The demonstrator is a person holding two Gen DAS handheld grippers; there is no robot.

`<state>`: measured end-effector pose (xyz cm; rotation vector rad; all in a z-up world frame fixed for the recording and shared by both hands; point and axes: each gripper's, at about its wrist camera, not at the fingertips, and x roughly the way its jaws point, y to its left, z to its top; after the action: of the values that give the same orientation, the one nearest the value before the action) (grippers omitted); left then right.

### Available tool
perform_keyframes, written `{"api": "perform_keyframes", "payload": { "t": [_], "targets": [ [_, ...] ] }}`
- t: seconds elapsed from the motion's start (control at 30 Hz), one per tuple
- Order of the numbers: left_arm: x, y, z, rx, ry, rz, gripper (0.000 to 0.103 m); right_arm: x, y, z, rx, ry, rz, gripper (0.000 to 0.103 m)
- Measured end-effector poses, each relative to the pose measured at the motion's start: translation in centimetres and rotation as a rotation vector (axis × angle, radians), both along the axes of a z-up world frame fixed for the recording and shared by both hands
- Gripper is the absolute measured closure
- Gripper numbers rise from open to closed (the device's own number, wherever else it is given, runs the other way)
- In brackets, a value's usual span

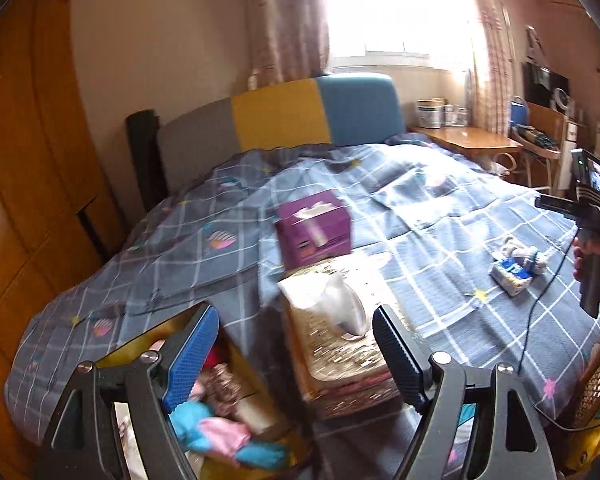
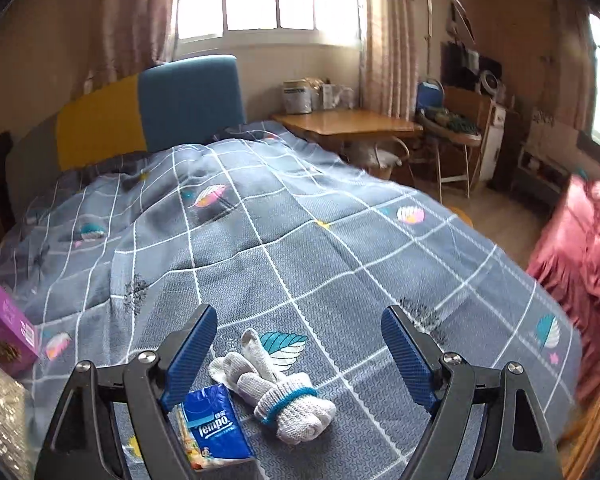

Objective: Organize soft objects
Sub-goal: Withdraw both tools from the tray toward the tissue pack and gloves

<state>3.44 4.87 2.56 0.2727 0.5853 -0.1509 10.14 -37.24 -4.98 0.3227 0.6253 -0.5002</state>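
In the right wrist view a rolled pair of white knit gloves (image 2: pixel 278 394) with a blue cuff lies on the grey checked bedcover (image 2: pixel 300 240), touching a blue pack of tissues (image 2: pixel 216 428). My right gripper (image 2: pixel 300 356) is open just above them, with the gloves between its blue pads and untouched. The same gloves (image 1: pixel 522 256) and tissue pack (image 1: pixel 510 276) show far right in the left wrist view. My left gripper (image 1: pixel 296 356) is open over a gold-patterned tissue box (image 1: pixel 340 356) with a white tissue (image 1: pixel 340 304) sticking up. A yellow bin (image 1: pixel 140 346) at lower left holds pink and blue soft things (image 1: pixel 220 436).
A purple box (image 1: pixel 312 232) stands on the bed beyond the tissue box, also the purple box (image 2: pixel 4 332) at the left edge. A hand (image 1: pixel 579 258) holds the other gripper's handle at right. A wicker basket (image 1: pixel 596 384), a wooden bedside table (image 2: pixel 348 122) and a pink quilt (image 2: pixel 580 264) flank the bed.
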Motion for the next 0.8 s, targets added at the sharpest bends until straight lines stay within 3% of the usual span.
{"api": "perform_keyframes", "payload": {
  "t": [0.5, 0.8],
  "targets": [
    [2.5, -10.2, -1.4, 0.068, 0.046, -0.201, 0.026, -1.0, -2.0, -0.4, 0.145, -0.041, -0.059, 0.017],
    [4.2, -16.0, -4.2, 0.098, 0.145, -0.308, 0.031, -1.9, -3.9, -1.0, 0.254, -0.064, -0.122, 0.017]
  ]
}}
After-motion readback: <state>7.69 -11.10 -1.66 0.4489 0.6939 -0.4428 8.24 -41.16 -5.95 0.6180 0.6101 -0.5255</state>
